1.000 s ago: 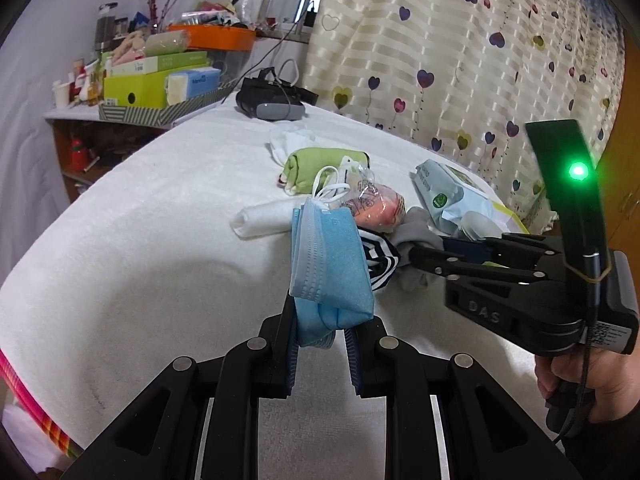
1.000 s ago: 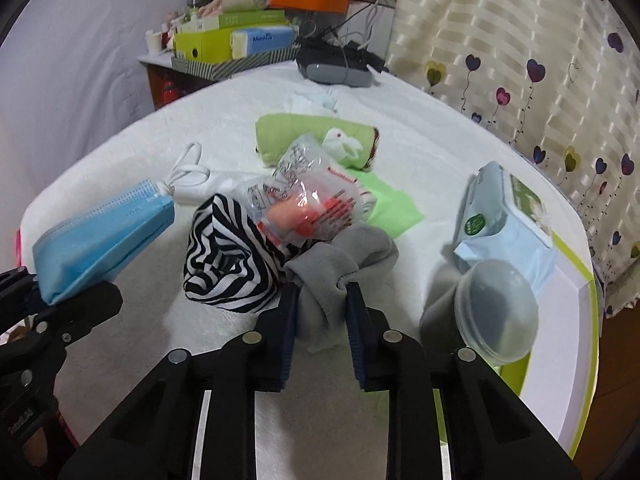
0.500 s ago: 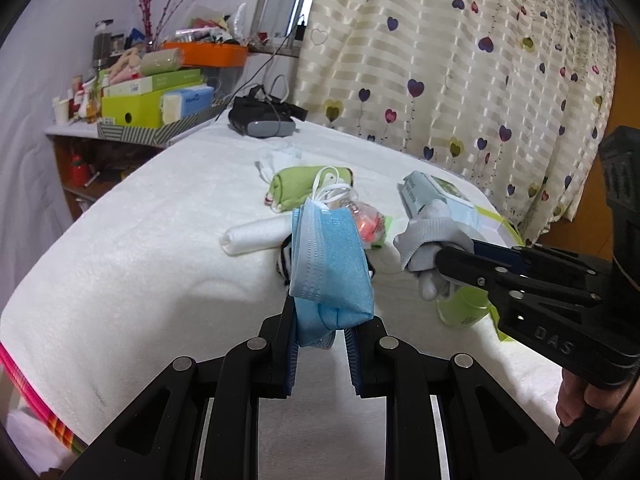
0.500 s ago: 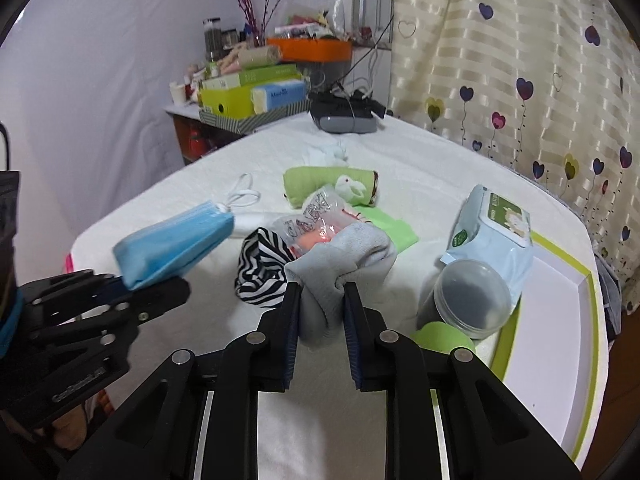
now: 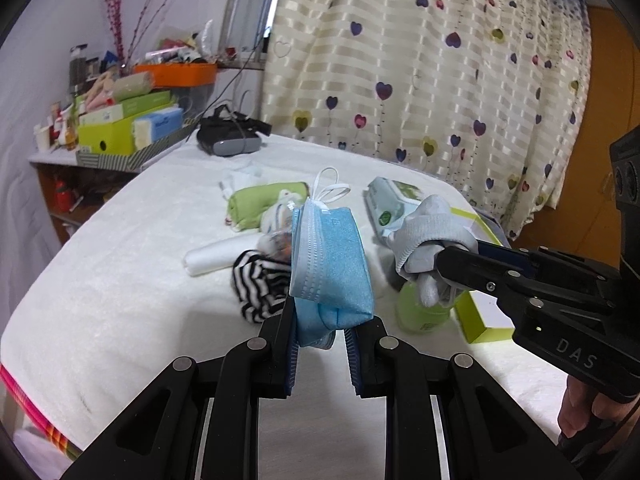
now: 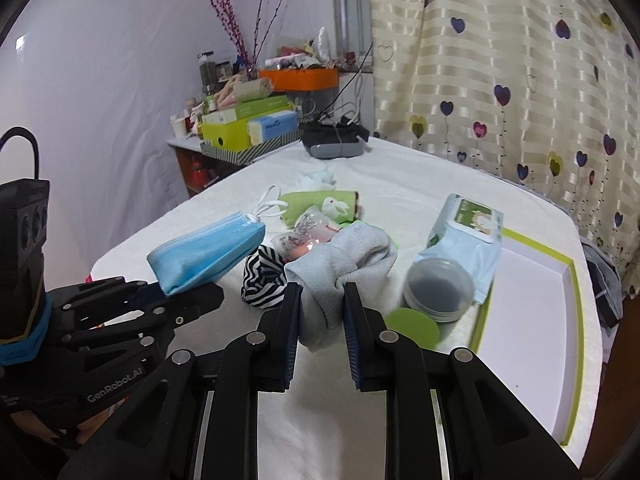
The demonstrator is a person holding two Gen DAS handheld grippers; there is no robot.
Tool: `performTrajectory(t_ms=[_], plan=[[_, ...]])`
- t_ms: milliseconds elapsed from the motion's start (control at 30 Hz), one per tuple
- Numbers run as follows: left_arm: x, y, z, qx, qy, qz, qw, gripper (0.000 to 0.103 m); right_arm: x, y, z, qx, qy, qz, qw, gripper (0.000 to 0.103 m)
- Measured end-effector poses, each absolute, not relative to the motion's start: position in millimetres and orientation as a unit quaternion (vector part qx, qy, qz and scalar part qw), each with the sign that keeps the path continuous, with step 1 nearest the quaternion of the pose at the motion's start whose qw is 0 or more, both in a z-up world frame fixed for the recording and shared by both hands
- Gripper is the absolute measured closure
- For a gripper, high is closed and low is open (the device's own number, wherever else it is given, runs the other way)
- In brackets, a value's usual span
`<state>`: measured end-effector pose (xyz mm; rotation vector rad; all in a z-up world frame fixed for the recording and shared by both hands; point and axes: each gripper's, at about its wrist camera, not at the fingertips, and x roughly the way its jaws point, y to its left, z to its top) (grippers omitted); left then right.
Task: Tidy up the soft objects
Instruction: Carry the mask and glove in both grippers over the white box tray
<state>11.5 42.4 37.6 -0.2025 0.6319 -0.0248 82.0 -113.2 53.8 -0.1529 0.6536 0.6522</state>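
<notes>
Above the white bedspread, both soft items now hang clear of the pile they lay against a second ago. The grey sock is pinched in the nearly closed right gripper, lifted off the bed with its toe drooping below the pads. The folded blue face mask stays clamped in the left gripper, whose jaws are narrowly parted around it, ear loops at 12 o'clock. Compared with a second ago both have risen and swung away from the striped sock, which remains on the bed. At 3 o'clock of the grey sock lies the green-rimmed white tray, probably the drop-off, so sorting looks underway with several items left.
</notes>
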Motion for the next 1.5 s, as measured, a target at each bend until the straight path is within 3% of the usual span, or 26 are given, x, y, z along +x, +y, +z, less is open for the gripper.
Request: performTrajectory(t_ms=[800, 1500], plan=[[49, -77, 50, -0.033, 0.319, -0.115, 0.940, 0.084, 88, -244, 41, 0.006, 0.325, 0.203, 0.924, 0.081], [102, -143, 17, -0.009, 0.368, -0.170, 0.914, 0.084, 125, -295, 1, 0.038, 0.377, 0.161, 0.912, 0.081]])
